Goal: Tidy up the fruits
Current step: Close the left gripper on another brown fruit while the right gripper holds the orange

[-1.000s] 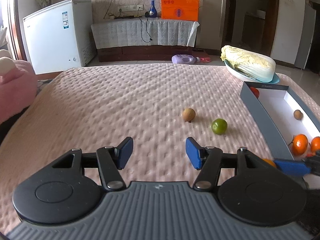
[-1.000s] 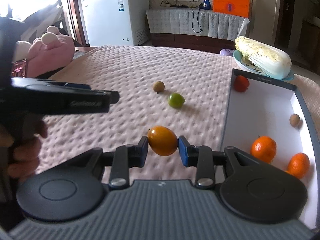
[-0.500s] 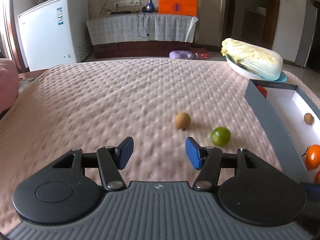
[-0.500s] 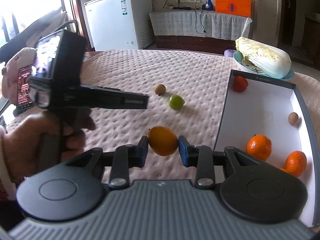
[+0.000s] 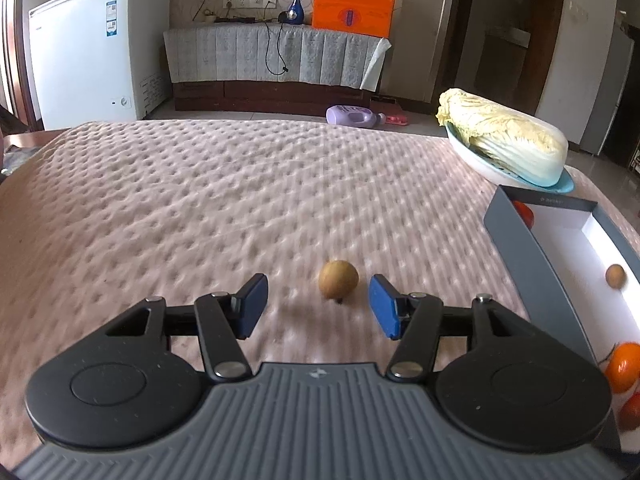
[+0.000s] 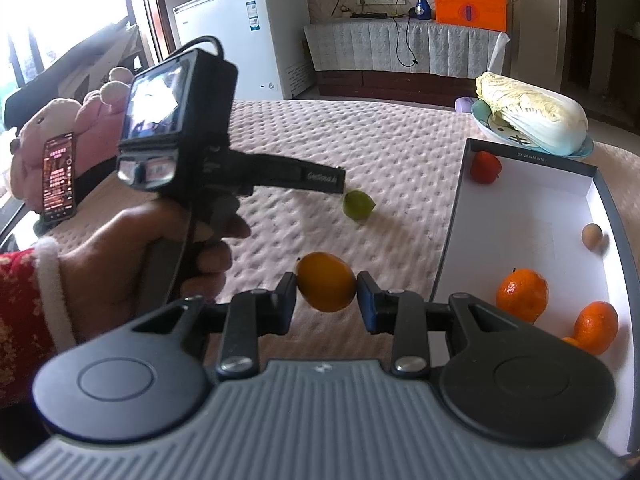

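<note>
On the pink cloth a small brown fruit (image 5: 338, 286) lies just ahead of my left gripper (image 5: 317, 306), between its blue pads and nearer the right one. The jaws are closing and neither pad touches the fruit. My right gripper (image 6: 326, 300) is shut on an orange-yellow fruit (image 6: 326, 282), held above the cloth beside the grey box (image 6: 448, 248). Seen in the right wrist view, the left gripper (image 6: 324, 179) reaches past a green fruit (image 6: 357, 205). The box holds two oranges (image 6: 522, 294), a red fruit (image 6: 485, 167) and a small brown fruit (image 6: 592, 235).
A cabbage (image 5: 504, 140) on a plate sits at the table's far right corner, behind the box wall (image 5: 532, 264). At the left edge are a pink plush toy (image 6: 60, 128) and a phone (image 6: 60, 178). A white freezer (image 5: 92, 52) stands beyond the table.
My left gripper has moved forward and lower, up to the brown fruit; the green fruit has left its view. The right gripper keeps still with the orange-yellow fruit.
</note>
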`<state>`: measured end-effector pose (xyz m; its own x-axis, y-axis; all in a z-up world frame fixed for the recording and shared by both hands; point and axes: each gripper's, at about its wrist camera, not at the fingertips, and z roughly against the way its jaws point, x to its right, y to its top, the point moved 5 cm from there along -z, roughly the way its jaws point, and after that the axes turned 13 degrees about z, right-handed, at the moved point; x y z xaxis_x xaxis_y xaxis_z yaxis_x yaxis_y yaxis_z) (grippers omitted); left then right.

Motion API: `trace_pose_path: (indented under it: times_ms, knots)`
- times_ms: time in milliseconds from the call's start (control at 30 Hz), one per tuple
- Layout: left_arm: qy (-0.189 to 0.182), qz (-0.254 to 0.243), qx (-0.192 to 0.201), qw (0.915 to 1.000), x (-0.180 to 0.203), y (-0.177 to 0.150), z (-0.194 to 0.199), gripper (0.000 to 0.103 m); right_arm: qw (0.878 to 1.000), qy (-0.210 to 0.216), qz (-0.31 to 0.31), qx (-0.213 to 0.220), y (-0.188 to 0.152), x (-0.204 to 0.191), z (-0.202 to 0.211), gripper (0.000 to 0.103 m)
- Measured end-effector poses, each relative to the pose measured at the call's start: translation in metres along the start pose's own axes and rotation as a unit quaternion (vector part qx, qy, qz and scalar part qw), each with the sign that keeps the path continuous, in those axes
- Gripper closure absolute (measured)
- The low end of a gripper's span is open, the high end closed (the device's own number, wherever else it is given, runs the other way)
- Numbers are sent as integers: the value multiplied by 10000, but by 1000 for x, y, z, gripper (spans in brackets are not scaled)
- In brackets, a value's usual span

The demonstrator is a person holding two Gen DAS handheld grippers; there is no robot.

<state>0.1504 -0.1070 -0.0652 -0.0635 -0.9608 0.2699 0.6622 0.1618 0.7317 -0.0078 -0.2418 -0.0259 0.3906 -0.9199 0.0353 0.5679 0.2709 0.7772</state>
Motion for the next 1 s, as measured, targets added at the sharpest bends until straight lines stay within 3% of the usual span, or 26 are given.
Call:
trace_pose_path:
  times_ms: [67, 400, 533, 1000]
  knots:
    - [-7, 22, -55, 10000, 1, 1, -5, 49, 10000, 19, 1, -11, 0, -1, 0, 67]
    - [13, 6, -9, 10000, 4, 0, -12, 58, 10000, 59, -33, 12, 1, -3, 0, 67]
    - [39, 104, 5, 9999, 0, 1, -12, 75, 10000, 34, -65, 35, 2, -1, -2, 67]
    - [126, 120, -25, 9998, -15, 2, -3, 76, 9998, -21, -135, 115, 4, 2, 2, 67]
